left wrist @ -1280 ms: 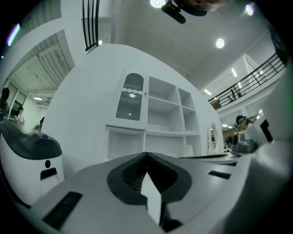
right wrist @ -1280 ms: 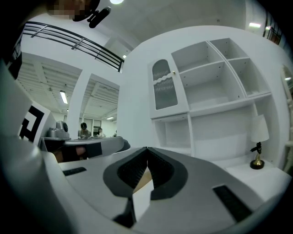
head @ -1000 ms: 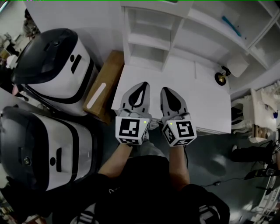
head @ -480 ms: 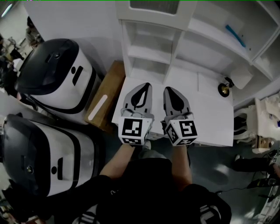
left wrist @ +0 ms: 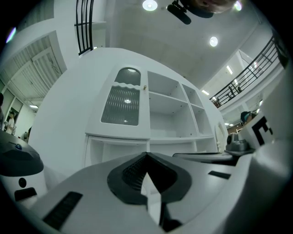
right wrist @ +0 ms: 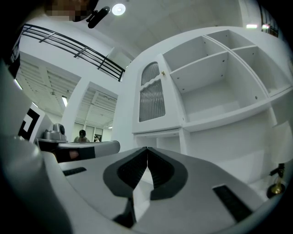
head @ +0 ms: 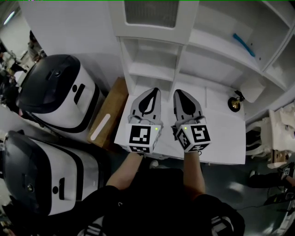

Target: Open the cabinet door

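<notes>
Holding the left gripper (head: 153, 90) and the right gripper (head: 178, 91) side by side above a white desk (head: 221, 131), aiming both at the shelf unit (head: 216, 60) behind it. Keeping each pair of jaws clenched tip to tip and gripping nothing, with only white shelving showing past the dark pads in the two gripper views. Facing the cabinet door (head: 151, 14), shut at the unit's upper left, above the grippers and well apart from them. Showing off its ribbed grey pane (left wrist: 120, 106), arched at the top, and a small knob (left wrist: 144, 87) on its right edge. Revealing, directly under the door, open compartments (head: 150, 62) stacked one over the other, with just bare white walls visible inside. Revealing, right of the door, wider open shelves, one of them carrying a blue item (head: 243, 32) too small to identify. Sharing the desk with a small brass-coloured ornament (head: 234, 104) near its far right corner. Flanking the scene at left with a white-and-black machine (head: 60, 87), a second machine (head: 41, 166) and a cardboard box (head: 108, 106) just beside the desk's left edge. Reaching in from the bottom edge on bare forearms (head: 122, 173) and dark sleeves.
</notes>
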{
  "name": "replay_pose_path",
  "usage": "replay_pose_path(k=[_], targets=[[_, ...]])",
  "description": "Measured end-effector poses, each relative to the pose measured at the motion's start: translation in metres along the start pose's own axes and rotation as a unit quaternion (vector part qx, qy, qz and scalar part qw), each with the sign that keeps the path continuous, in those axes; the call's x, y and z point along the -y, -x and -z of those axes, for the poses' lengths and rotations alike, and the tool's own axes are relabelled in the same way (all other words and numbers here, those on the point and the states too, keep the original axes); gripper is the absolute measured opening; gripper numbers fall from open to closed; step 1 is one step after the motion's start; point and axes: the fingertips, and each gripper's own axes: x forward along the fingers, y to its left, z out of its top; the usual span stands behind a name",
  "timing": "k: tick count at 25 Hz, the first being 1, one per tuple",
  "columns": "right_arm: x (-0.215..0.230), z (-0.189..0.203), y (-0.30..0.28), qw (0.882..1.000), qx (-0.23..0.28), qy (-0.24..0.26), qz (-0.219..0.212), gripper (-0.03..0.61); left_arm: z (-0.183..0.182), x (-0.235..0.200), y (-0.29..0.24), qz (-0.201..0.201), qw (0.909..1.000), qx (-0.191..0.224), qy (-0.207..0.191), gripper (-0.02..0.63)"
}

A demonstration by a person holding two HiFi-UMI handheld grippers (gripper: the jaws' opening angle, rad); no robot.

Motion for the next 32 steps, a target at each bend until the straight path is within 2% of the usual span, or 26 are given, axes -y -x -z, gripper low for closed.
replay_pose_path(k=[10, 27, 32], targets=[[0.033, -0.025, -0.025, 0.999, 0.035, 0.018, -0.011, 0.02, -0.012, 0.01, -0.045, 0.019, 0.9994, 0.026, -0.012, 0.009], [0.086, -0.067, -0.1, 0.994, 0.083, 0.069, -0.028, 0.025, -0.032, -0.012, -0.114, 0.022, 0.9973, 0.059, -0.038, 0.011], [0.096, -0.079, -0.118, 0.992, 0.086, 0.078, -0.042, 0.077, -0.033, -0.017, -0.131, 0.022, 0.9972, 0.06, -0.039, 0.011]])
